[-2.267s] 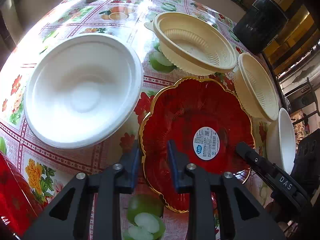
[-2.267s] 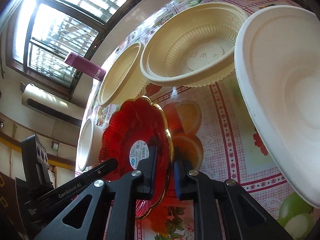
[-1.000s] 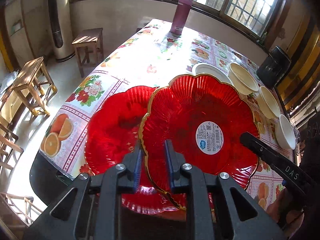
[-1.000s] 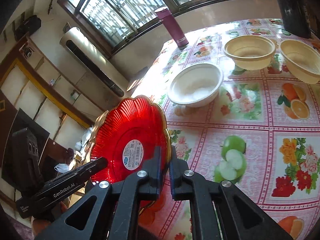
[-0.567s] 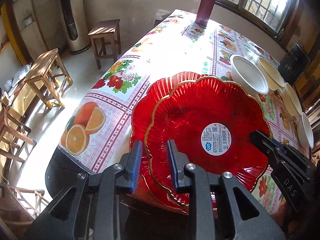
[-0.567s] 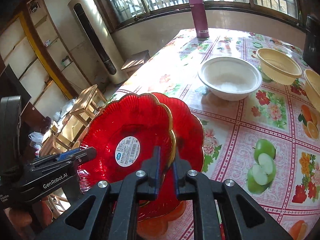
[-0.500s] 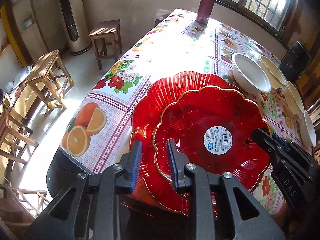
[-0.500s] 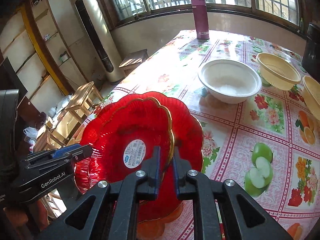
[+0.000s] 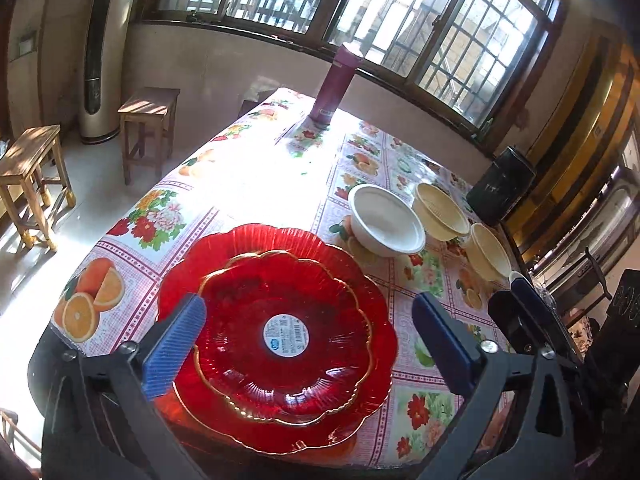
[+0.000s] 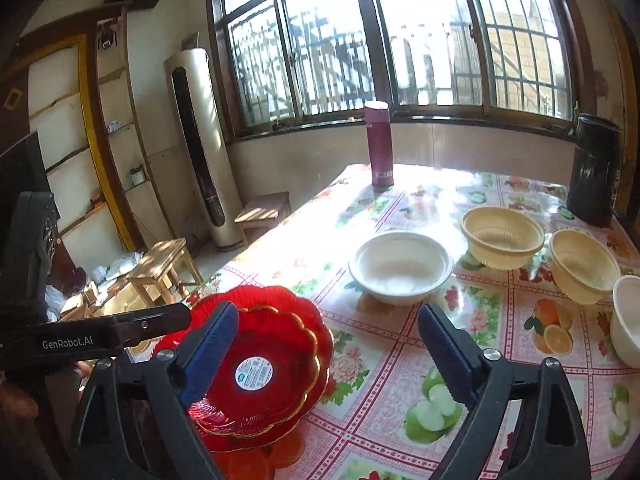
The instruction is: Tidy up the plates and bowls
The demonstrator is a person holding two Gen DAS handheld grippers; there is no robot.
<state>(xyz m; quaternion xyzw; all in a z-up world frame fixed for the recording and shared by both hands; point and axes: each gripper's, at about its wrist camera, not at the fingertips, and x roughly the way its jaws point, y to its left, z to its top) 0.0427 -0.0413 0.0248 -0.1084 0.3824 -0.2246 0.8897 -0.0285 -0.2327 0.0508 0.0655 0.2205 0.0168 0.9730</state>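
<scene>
A gold-rimmed red plate [image 9: 280, 292] [image 10: 272, 344] with a white sticker lies nested on a larger red plate [image 9: 248, 240] [image 10: 256, 296] at the table's near corner. My left gripper [image 9: 308, 300] hovers above the stack, its jaws opening wide and touching nothing. My right gripper [image 10: 327, 309] is also opening; only tablecloth and the plates' edge show between its blue pads. Farther back stand a white bowl [image 9: 386, 222] [image 10: 400, 266], two cream ribbed bowls [image 10: 502, 240] [image 10: 582, 266] and a second white bowl [image 10: 628, 320].
A maroon flask [image 9: 338, 84] [image 10: 380, 144] stands at the far end of the flowered tablecloth [image 9: 260, 176]. A black canister [image 10: 596, 168] sits at the far right corner. Wooden stools [image 9: 148, 128] [image 9: 28, 176] and a tall air conditioner [image 10: 200, 148] stand on the floor to the left.
Both grippers held the gold-rimmed plate by its rim, carried it over the larger red plate, then let go. It now lies nested there, and both grippers have spread wide and drawn back upward.
</scene>
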